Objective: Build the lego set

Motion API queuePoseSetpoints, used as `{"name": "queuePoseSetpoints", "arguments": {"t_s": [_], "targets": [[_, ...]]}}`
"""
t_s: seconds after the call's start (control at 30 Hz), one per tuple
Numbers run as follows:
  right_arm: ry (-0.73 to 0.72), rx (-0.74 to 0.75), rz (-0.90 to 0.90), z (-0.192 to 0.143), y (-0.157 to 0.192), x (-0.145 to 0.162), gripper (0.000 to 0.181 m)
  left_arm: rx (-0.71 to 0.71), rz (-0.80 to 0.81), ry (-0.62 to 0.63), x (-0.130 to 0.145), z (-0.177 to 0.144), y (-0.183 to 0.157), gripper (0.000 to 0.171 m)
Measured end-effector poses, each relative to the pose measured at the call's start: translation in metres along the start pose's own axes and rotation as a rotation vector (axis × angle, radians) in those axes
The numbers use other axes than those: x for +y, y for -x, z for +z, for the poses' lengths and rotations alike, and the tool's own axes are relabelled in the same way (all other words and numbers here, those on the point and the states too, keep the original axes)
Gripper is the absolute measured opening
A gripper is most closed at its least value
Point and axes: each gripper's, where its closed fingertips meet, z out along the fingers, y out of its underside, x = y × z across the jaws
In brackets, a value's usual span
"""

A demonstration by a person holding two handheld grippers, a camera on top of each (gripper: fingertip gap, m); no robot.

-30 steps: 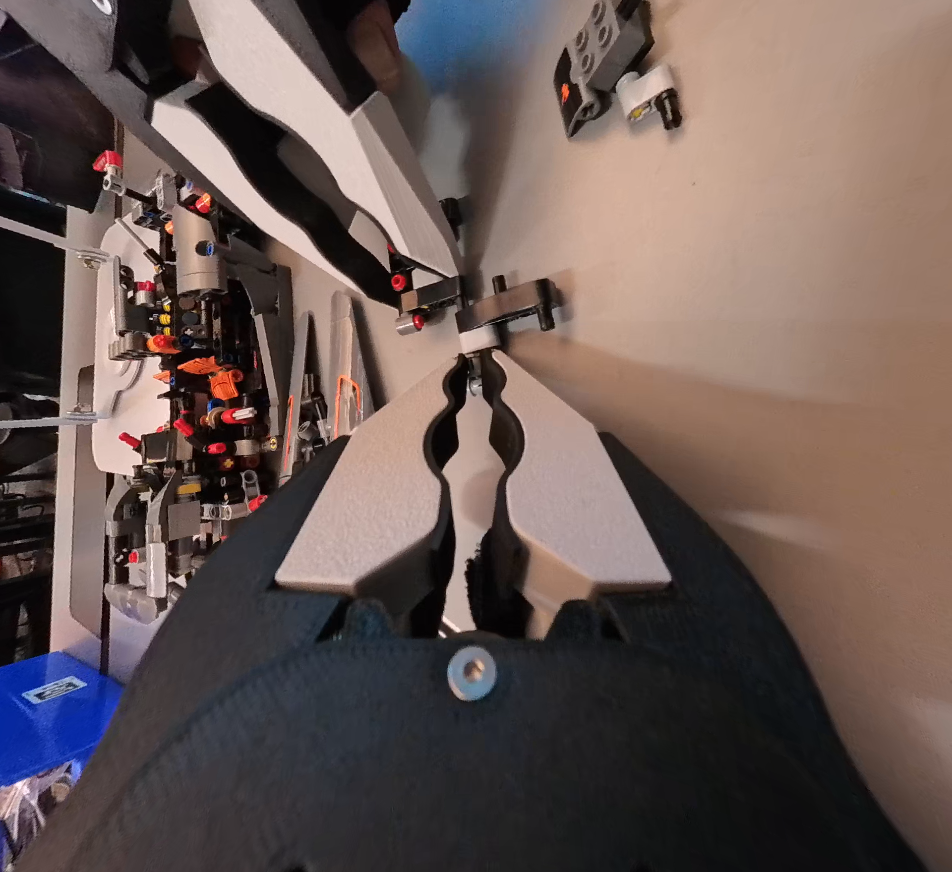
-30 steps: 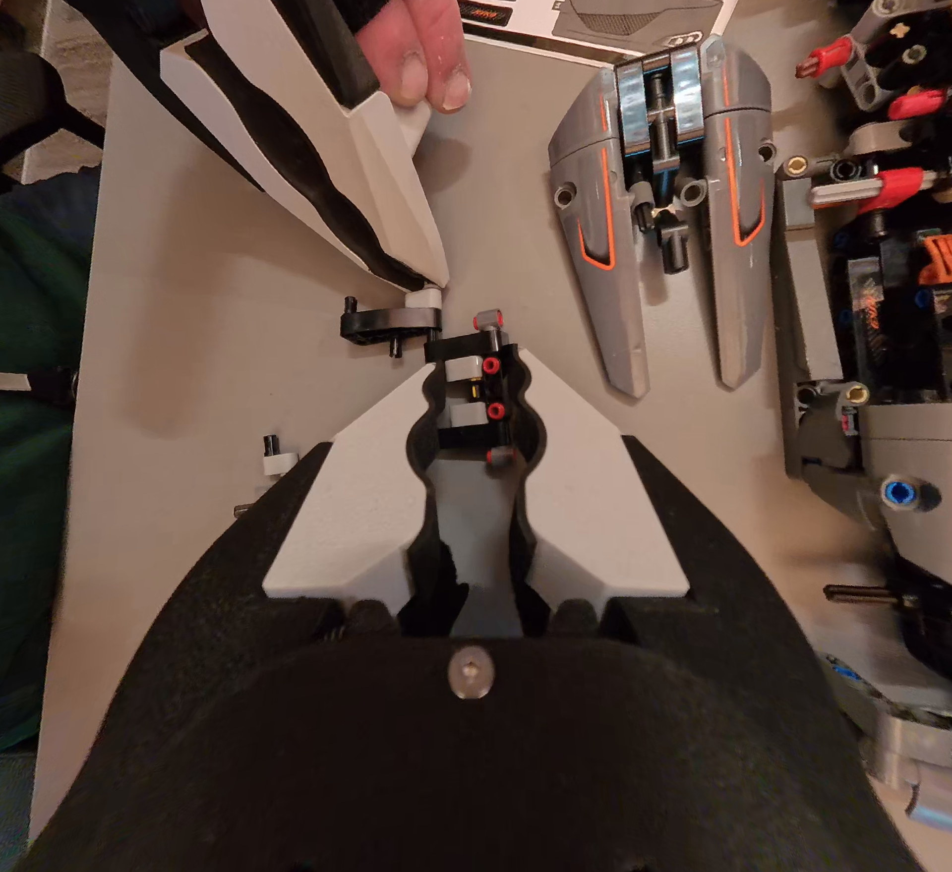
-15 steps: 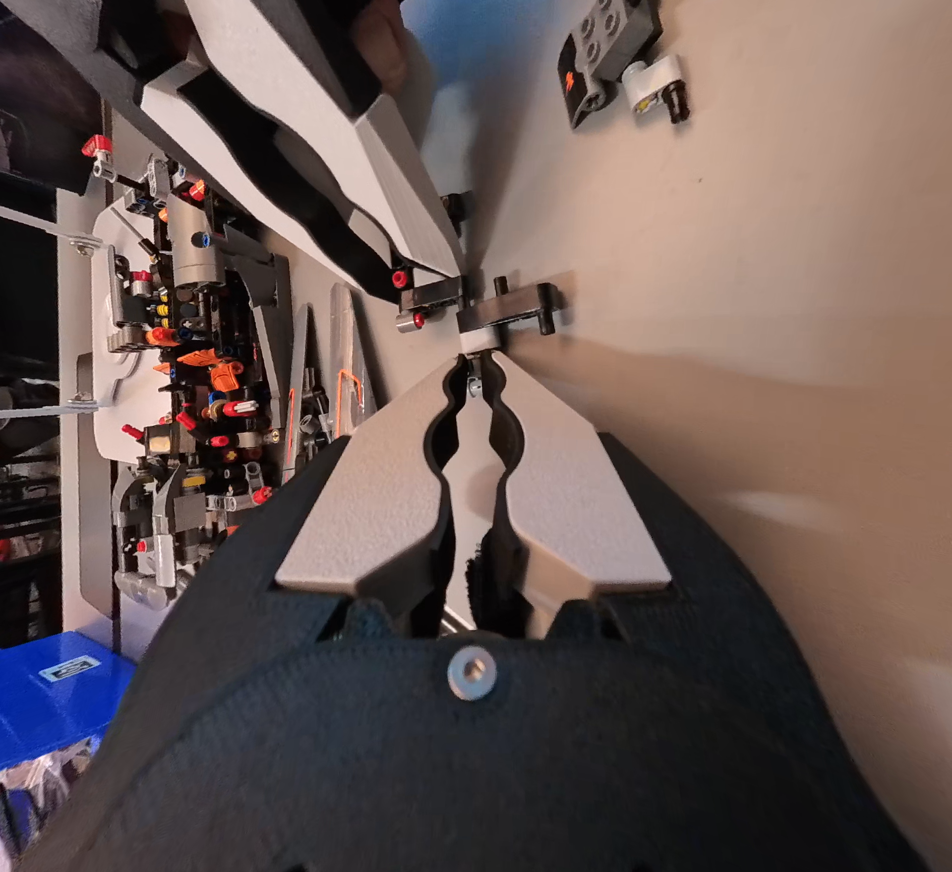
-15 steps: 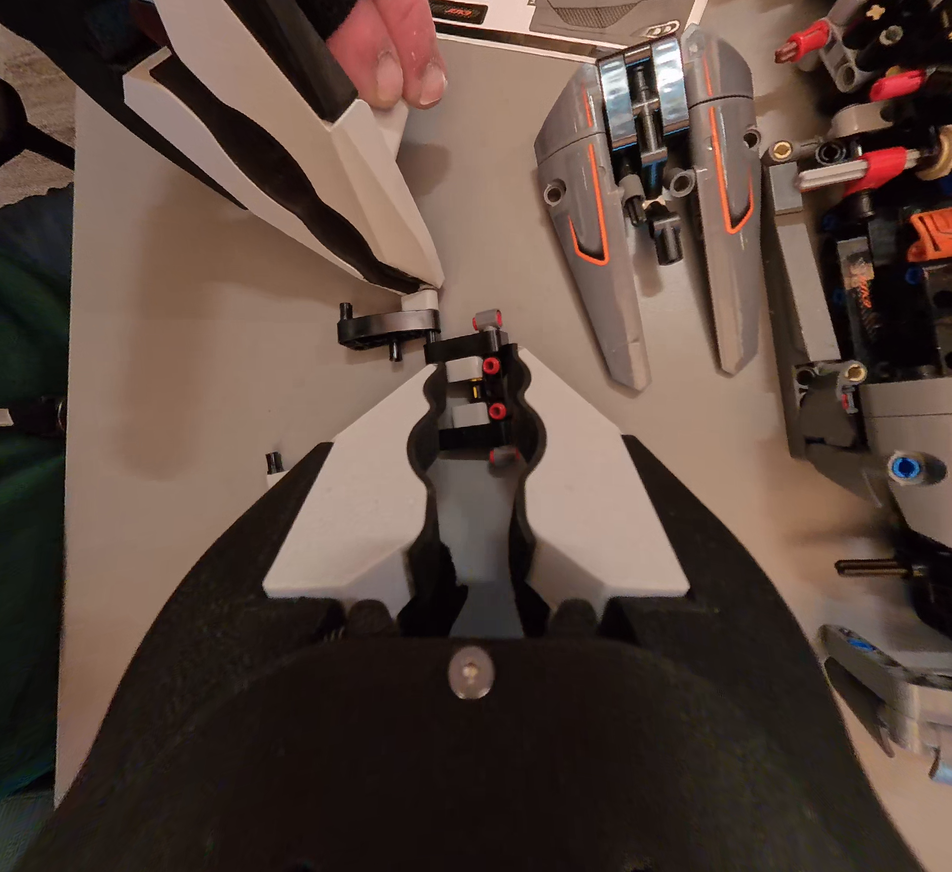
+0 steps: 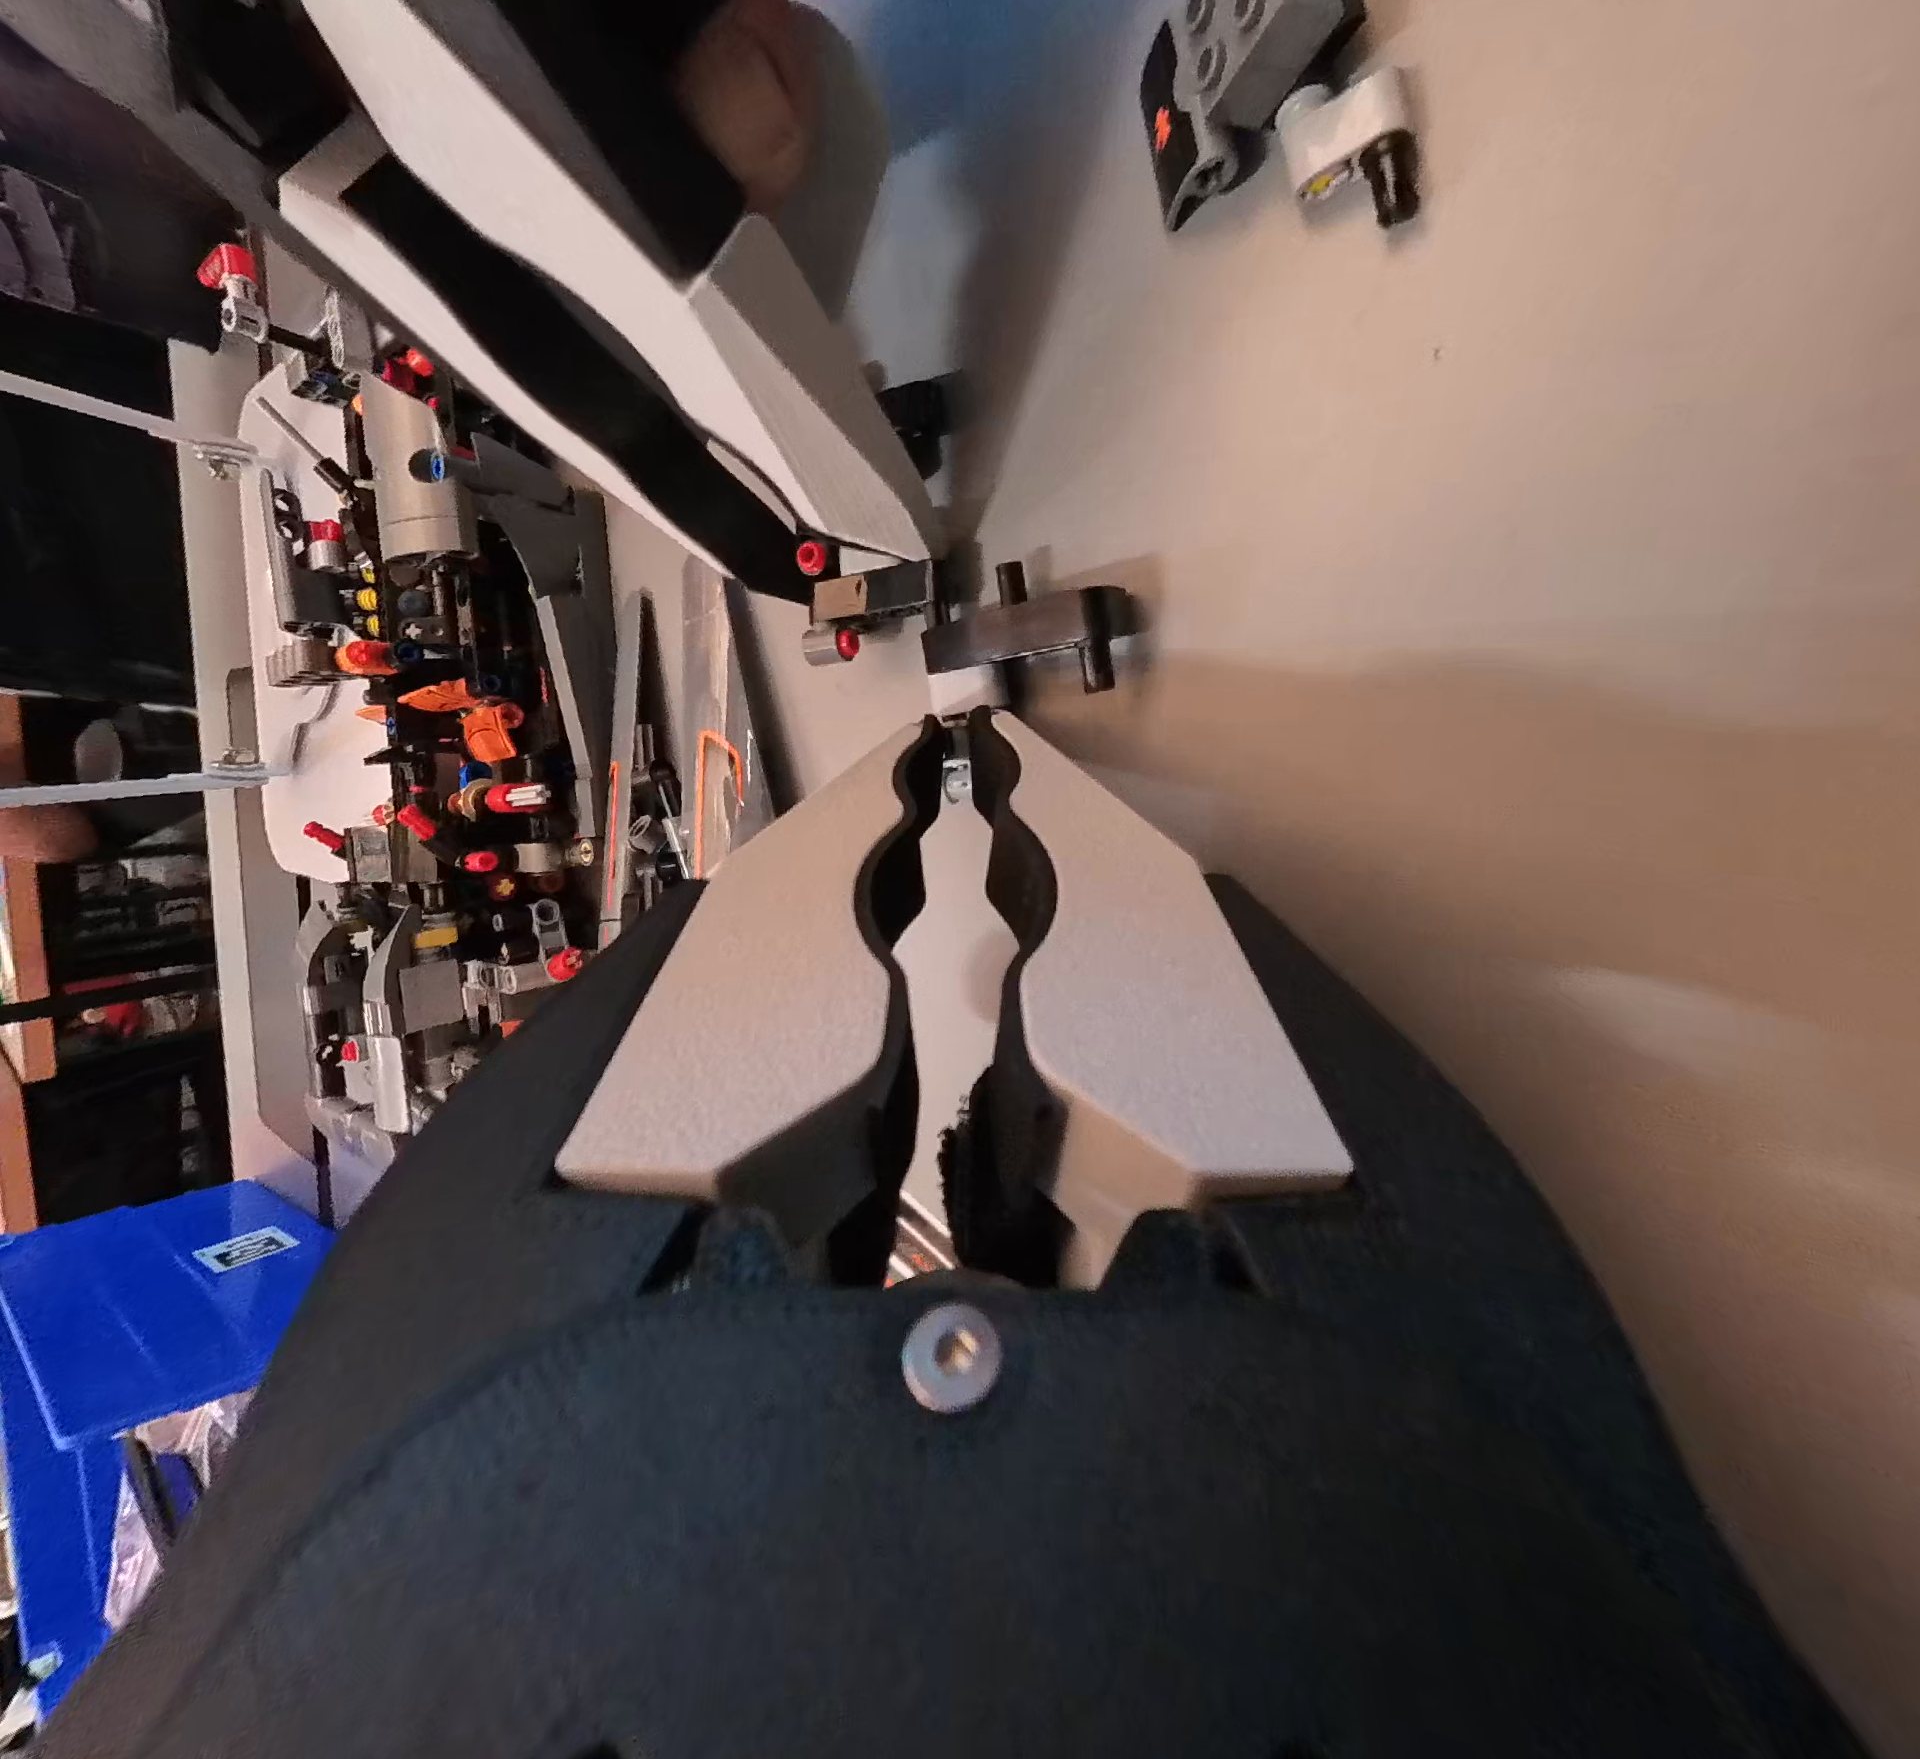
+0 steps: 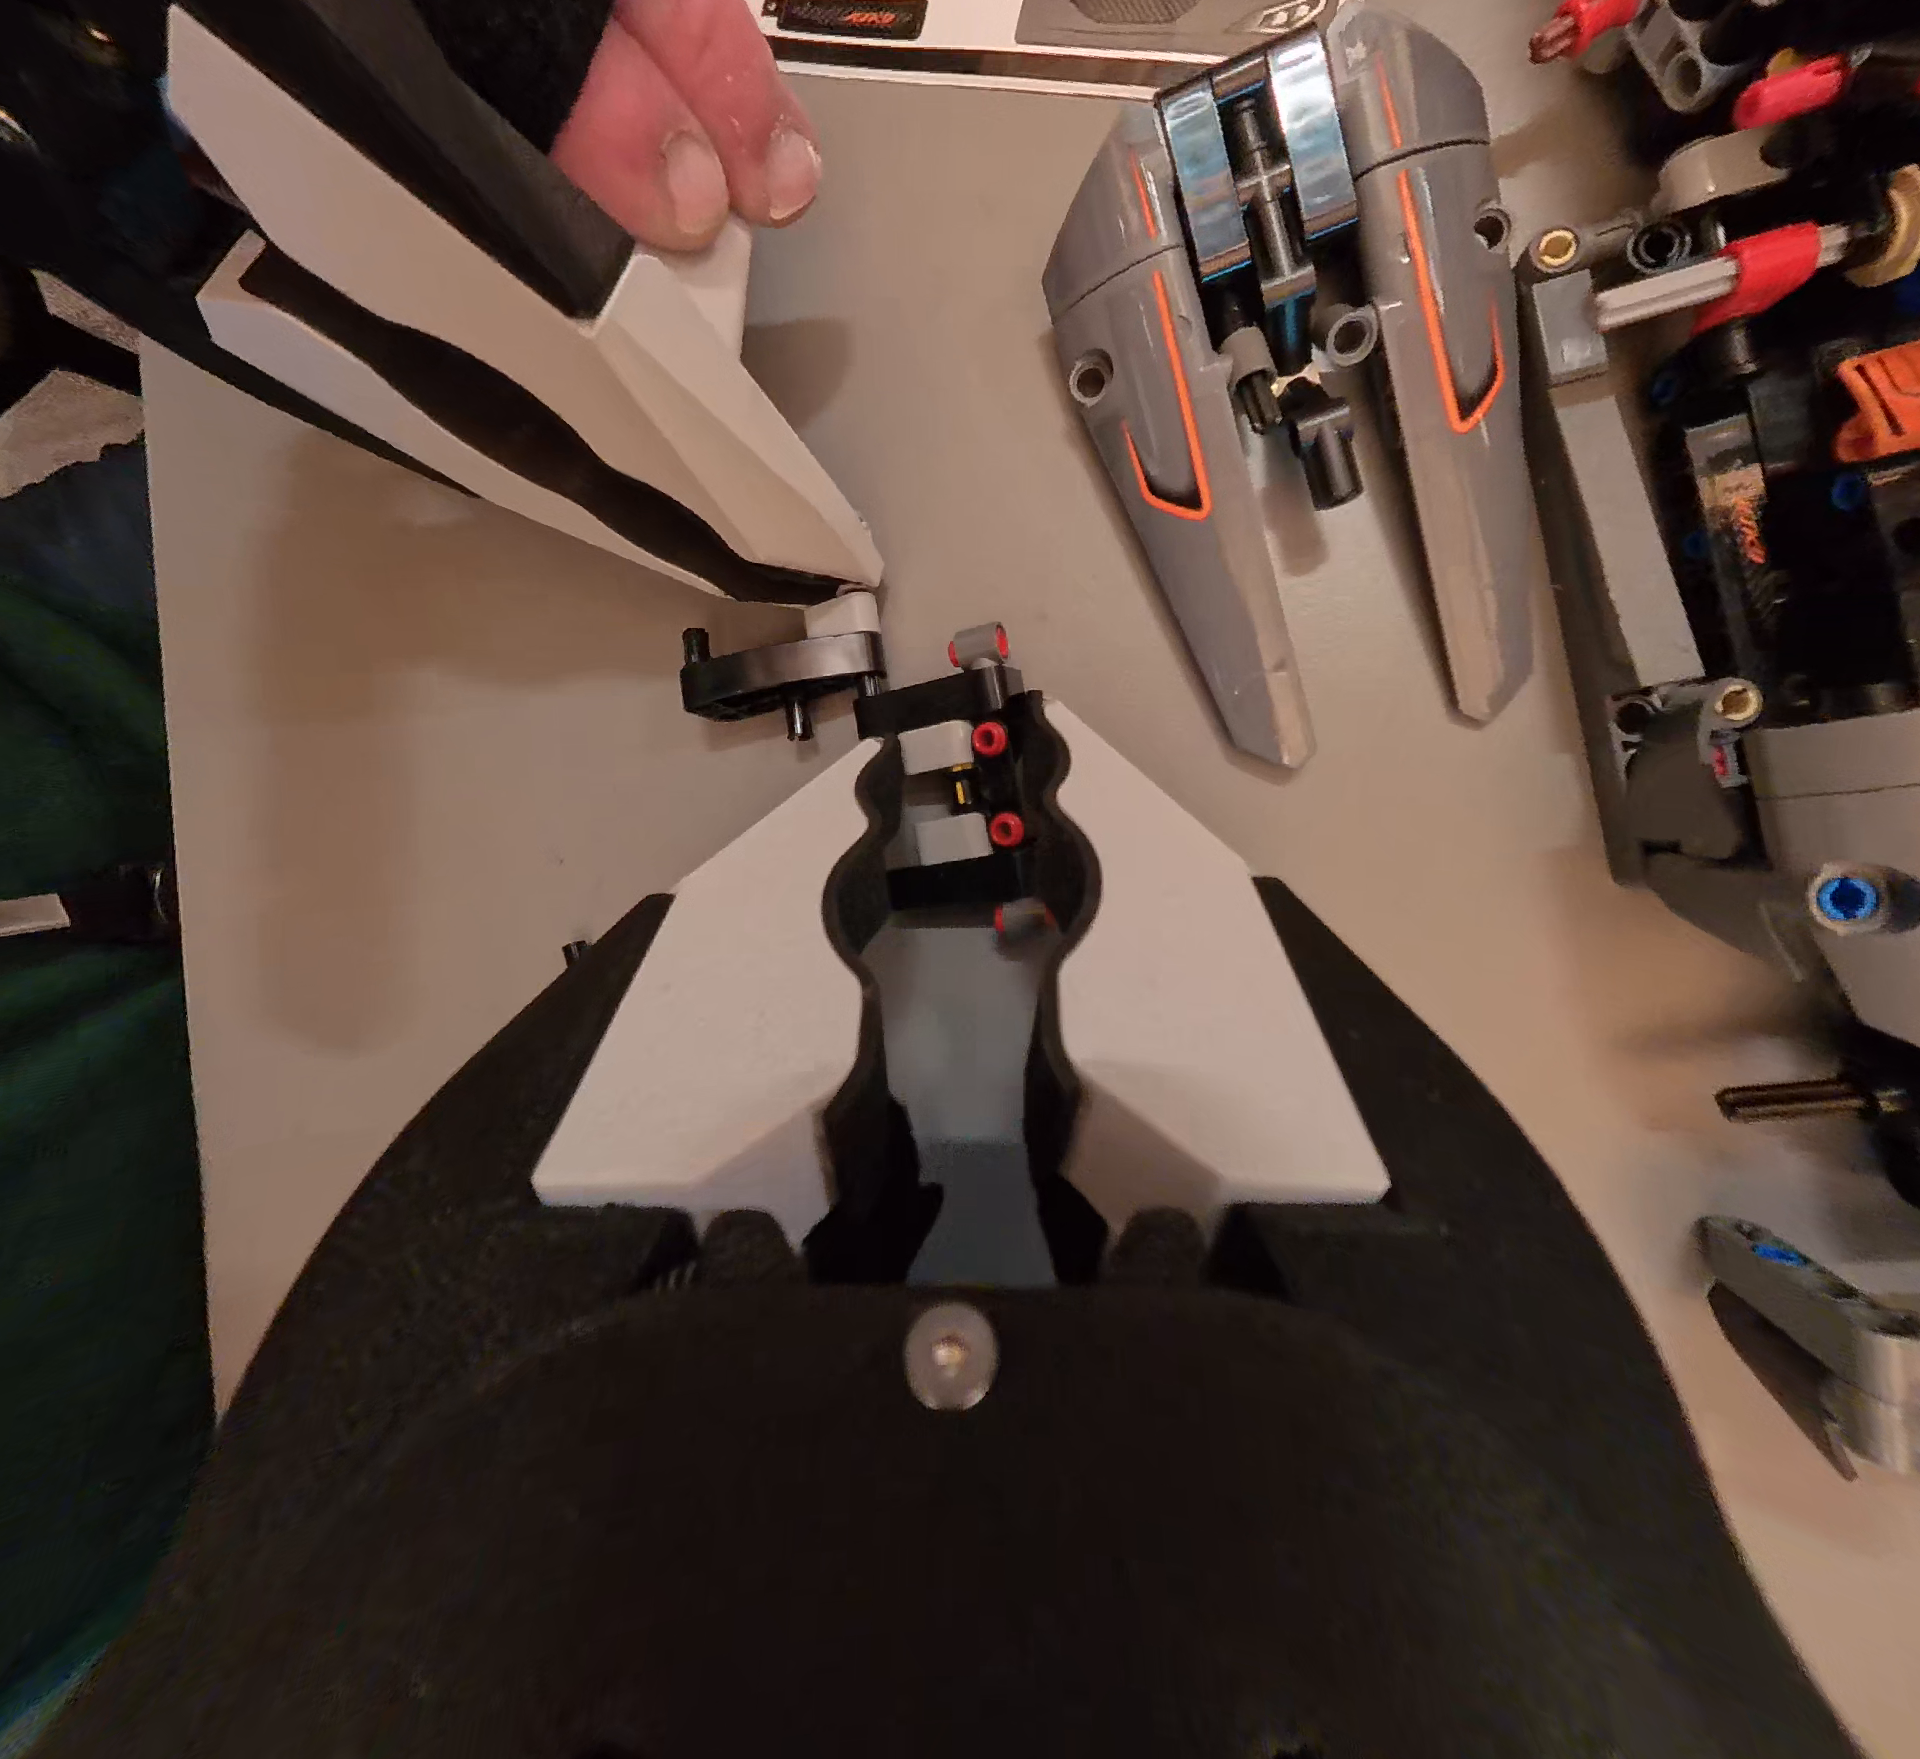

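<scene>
At bench [image 6: 436,774] centre I see my left gripper [image 6: 857,582] with jaws clamped on a small light grey piece carrying a black beam [image 6: 774,670]. Just right of it, my right gripper [image 6: 961,753] has jaws clamped on a black frame with red pins [image 6: 956,774]. Further right lie 2 grey pointed panels [image 6: 1278,379].

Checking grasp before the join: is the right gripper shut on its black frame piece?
Shut. The right gripper has its fingers pressed against both sides of the black frame piece, which sits off the table.
</scene>
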Motion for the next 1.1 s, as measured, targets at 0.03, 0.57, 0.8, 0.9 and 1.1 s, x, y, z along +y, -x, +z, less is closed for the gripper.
{"name": "queuePoseSetpoints", "arguments": {"t_s": [0.03,0.57,0.8,0.9,1.1], "targets": [[0.008,0.001,0.001,0.0000,-0.0001,-0.0001,0.020,-0.004,0.003,0.008,0.0001,0.0000,0.0000,0.002],[-0.051,0.034,0.003,0.0009,0.0001,-0.0014,0.021,-0.039,-0.112,0.036,0.0020,-0.0006,0.0014,0.003],[-0.063,0.046,0.054,0.0009,-0.0002,-0.0014,0.020,-0.076,-0.097,0.065,0.0015,-0.0006,0.0014,0.002],[-0.071,0.058,0.057,0.0012,-0.0003,-0.0014,0.020,-0.079,-0.107,0.065,0.0007,-0.0003,0.0017,0.002],[-0.076,0.045,0.045,0.0014,-0.0005,-0.0016,0.020,-0.068,-0.103,0.046,-0.0011,0.0010,0.0022,0.002]]}}
